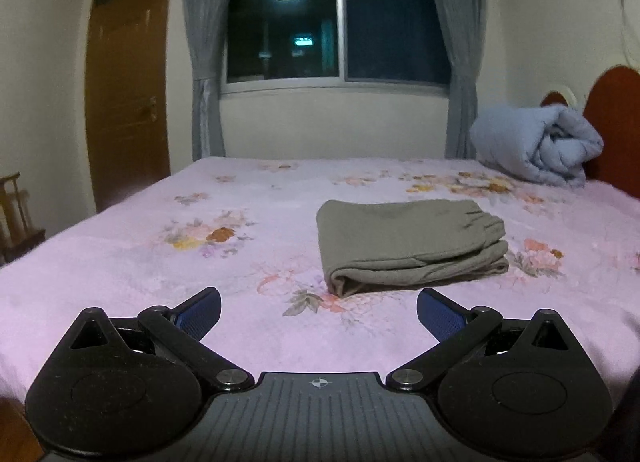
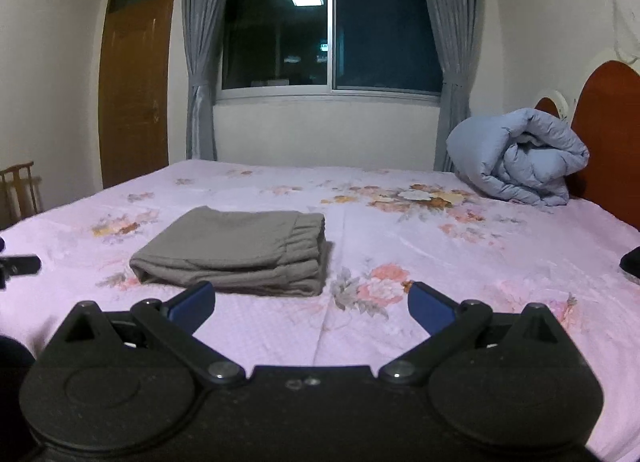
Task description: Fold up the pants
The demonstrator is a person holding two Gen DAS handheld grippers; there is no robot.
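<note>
Grey-green pants (image 1: 408, 246) lie folded in a compact rectangle on the pink floral bed sheet (image 1: 140, 262). In the left wrist view they sit ahead and a little right of my left gripper (image 1: 319, 308), which is open and empty, held back from them. In the right wrist view the pants (image 2: 236, 252) lie ahead and to the left of my right gripper (image 2: 311, 300), which is open and empty; its left fingertip (image 2: 196, 298) overlaps the front fold in the picture.
A rolled blue quilt (image 1: 536, 146) lies at the back right by the red headboard (image 1: 616, 122). A window with grey curtains (image 1: 204, 62) and a wooden door (image 1: 128, 94) stand behind the bed. A wooden chair (image 2: 20, 186) stands at left.
</note>
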